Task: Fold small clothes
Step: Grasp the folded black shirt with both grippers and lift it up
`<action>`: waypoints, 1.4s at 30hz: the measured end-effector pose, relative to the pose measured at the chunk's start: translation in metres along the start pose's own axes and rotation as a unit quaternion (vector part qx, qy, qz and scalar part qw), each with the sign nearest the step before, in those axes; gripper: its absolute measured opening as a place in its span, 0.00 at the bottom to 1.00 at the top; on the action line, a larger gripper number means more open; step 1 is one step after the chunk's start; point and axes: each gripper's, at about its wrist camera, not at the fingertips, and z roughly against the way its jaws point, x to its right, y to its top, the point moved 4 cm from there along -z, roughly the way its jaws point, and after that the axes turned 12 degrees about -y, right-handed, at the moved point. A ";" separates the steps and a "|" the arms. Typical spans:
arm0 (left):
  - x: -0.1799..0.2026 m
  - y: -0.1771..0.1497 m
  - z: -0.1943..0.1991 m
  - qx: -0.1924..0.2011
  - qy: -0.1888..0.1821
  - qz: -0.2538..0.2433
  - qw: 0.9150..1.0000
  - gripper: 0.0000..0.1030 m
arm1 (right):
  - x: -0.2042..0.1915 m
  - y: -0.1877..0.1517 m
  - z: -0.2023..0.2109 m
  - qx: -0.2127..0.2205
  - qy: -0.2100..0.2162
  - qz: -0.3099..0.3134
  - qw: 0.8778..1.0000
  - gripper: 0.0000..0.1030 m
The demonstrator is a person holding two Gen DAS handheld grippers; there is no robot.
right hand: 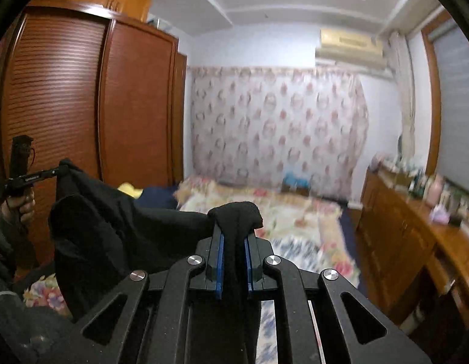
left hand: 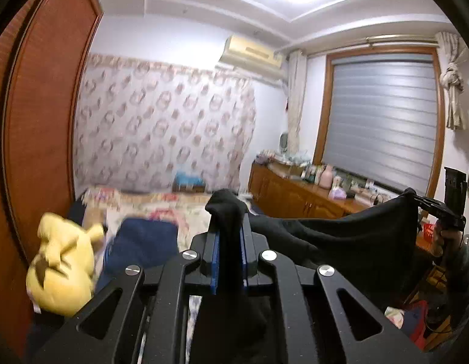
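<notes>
Black garment [left hand: 349,236]: one item, held in the air, stretched between the two grippers with its long axis running from one to the other and its upper edge sagging between them. Left gripper [left hand: 229,239]: closed on one corner, cloth bunched between the blue pads. Right gripper [right hand: 234,242]: closed likewise on the opposite corner. Neither hand is nearer; the cloth is shared equally. Bed [right hand: 295,221]: below and ahead of both grippers, judged the place where the garment is to be laid flat.
</notes>
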 end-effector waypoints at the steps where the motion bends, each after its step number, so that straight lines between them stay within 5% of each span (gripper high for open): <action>1: 0.001 0.009 0.002 0.008 0.000 -0.004 1.000 0.11 | 0.003 0.009 0.006 0.008 -0.002 0.002 1.000 0.10; 13: 0.026 0.083 0.030 0.074 0.013 -0.077 0.994 0.11 | 0.017 0.082 0.073 0.095 -0.052 0.034 0.993 0.10; 30: 0.026 0.090 0.026 0.080 0.017 -0.094 0.992 0.11 | -0.006 0.078 0.067 0.093 -0.097 0.063 0.989 0.10; 35: 0.011 0.072 -0.023 0.044 0.033 -0.095 0.994 0.11 | -0.001 0.070 0.024 0.060 -0.104 0.076 0.990 0.10; 42: -0.061 -0.011 -0.168 -0.066 0.053 -0.064 0.994 0.11 | 0.016 0.003 -0.131 -0.060 -0.093 0.072 0.991 0.10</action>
